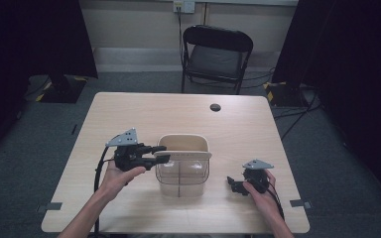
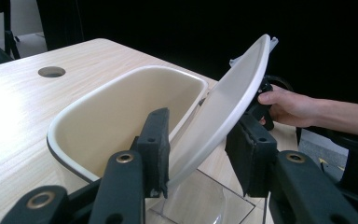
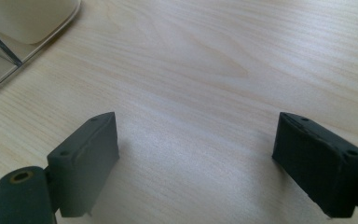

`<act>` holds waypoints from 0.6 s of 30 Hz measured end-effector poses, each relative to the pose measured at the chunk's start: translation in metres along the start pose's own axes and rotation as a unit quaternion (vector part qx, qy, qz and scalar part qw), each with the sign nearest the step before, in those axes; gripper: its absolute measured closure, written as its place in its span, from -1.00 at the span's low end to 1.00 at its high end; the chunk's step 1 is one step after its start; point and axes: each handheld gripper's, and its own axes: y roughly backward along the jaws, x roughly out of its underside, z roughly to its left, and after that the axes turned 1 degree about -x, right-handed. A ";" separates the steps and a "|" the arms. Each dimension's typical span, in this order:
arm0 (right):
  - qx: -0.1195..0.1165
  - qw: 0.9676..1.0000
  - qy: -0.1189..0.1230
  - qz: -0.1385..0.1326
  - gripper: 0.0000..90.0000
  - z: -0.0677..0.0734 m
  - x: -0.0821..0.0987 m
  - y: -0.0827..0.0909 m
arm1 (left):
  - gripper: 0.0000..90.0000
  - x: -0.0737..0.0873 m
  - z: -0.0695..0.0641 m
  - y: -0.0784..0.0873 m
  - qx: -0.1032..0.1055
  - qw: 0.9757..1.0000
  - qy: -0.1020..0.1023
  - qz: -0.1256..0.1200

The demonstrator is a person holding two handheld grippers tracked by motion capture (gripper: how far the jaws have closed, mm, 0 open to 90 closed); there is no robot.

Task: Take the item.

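A cream bin (image 1: 183, 143) with a clear lower part (image 1: 181, 178) stands in the middle of the table. Its white lid (image 1: 188, 155) is held tilted up over the opening. My left gripper (image 1: 161, 153) comes in from the bin's left and is shut on the lid's edge. In the left gripper view the lid (image 2: 228, 93) runs slanting between the pads (image 2: 156, 149), above the bin's rim (image 2: 121, 84). My right gripper (image 1: 234, 184) rests low on the table to the bin's right. Its jaws stand wide open (image 3: 196, 158) over bare wood, beside the bin's corner (image 3: 28, 18).
The light wooden table (image 1: 178, 114) has a round cable hole (image 1: 215, 107) near its far edge. A black folding chair (image 1: 217, 54) stands behind the table. Dark curtains hang at both sides.
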 end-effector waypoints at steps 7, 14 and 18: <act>0.000 1.000 0.000 0.000 -0.70 0.000 0.000 0.000 | 0.32 0.000 0.000 0.000 0.000 1.000 -0.002 0.000; 0.000 1.000 0.000 0.000 -0.70 0.000 0.000 0.000 | 0.32 0.000 -0.001 0.000 0.000 1.000 -0.002 -0.001; 0.000 1.000 0.000 0.000 -0.70 0.000 0.000 0.000 | 0.32 0.000 -0.001 0.000 0.000 1.000 -0.001 -0.001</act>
